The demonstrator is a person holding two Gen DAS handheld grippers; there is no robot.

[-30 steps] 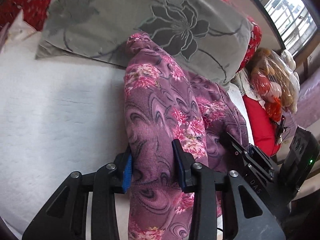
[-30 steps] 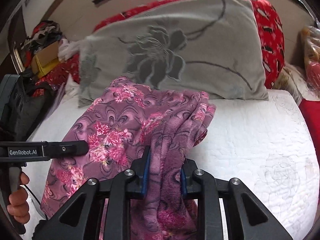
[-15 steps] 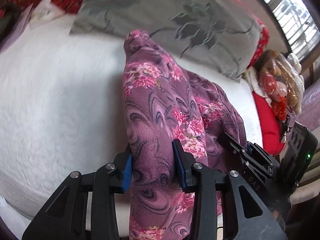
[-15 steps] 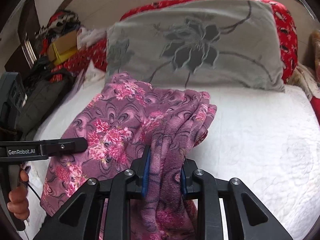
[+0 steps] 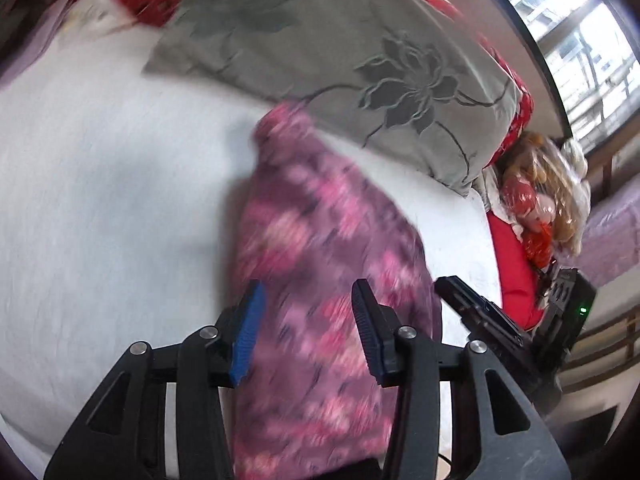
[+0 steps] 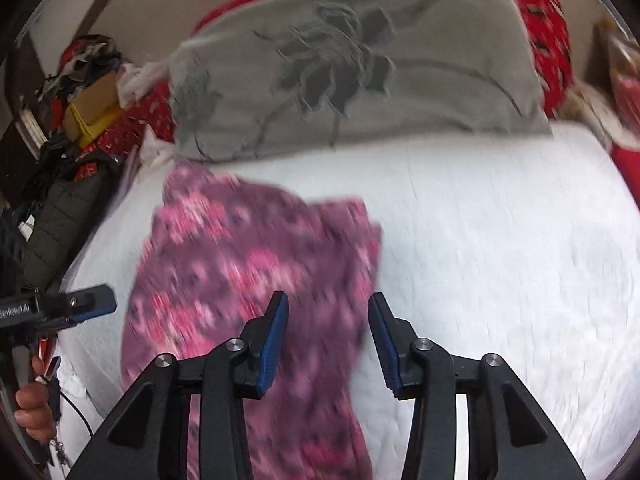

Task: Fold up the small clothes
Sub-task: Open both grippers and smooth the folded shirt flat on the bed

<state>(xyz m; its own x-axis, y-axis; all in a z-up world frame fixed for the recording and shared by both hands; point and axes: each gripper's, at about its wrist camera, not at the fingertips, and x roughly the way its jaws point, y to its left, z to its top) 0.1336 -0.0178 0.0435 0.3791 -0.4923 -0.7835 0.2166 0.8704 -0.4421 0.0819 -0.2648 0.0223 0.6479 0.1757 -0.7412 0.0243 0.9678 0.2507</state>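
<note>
Fleecy matt floral garment, quilted white cloth bedspread, matt black plastic tongs

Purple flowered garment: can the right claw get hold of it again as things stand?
Probably yes. The right claw is opening directly over the garment, cloth lying between its blue pads, nothing else in the way on the white bed.

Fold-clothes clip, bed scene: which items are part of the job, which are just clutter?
Job:
- purple floral garment, lying on the white bedspread
- left gripper, jaws opening, cloth between them
- right gripper, jaws opening over the garment

Lying about:
- grey flower pillow
- red patterned bedding
- doll in plastic wrap
- dark jacket
</note>
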